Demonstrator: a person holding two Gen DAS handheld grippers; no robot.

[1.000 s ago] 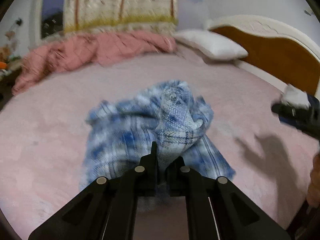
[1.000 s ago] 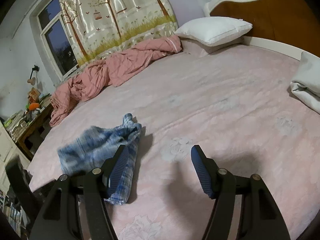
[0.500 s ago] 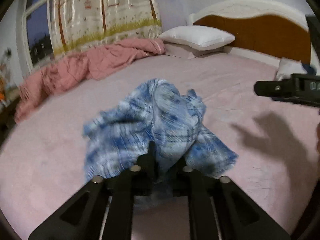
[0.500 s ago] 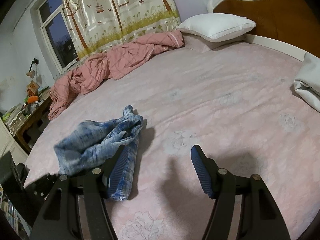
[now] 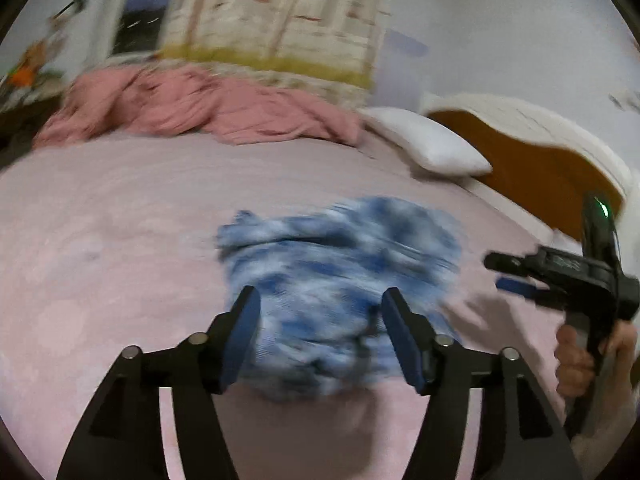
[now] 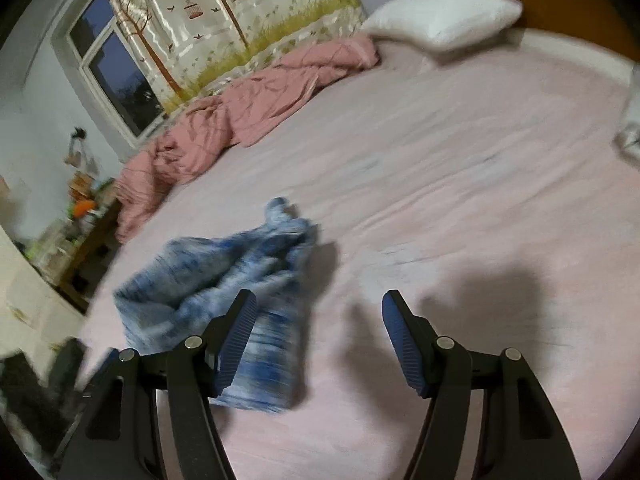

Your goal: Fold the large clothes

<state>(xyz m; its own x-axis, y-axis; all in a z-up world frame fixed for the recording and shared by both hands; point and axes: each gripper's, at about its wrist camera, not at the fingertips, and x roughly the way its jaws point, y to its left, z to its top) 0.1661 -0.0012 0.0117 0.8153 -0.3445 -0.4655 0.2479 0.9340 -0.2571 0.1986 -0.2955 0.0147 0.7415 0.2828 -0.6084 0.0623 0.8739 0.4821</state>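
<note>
A crumpled blue-and-white plaid garment lies in a heap on the pink bed sheet. My left gripper is open, its jaws wide apart just above the near side of the heap, holding nothing. In the right wrist view the garment lies left of centre. My right gripper is open and empty, its left finger over the garment's near edge. The right gripper also shows at the right of the left wrist view, held in a hand.
A rumpled pink quilt lies along the bed's far side under a tree-print curtain. A white pillow rests by the wooden headboard. A cluttered side table stands left of the bed. White folded cloth lies at the right edge.
My left gripper has opened and let go of the plaid garment, which has dropped onto the sheet. The right gripper stays open and has shifted slightly.
</note>
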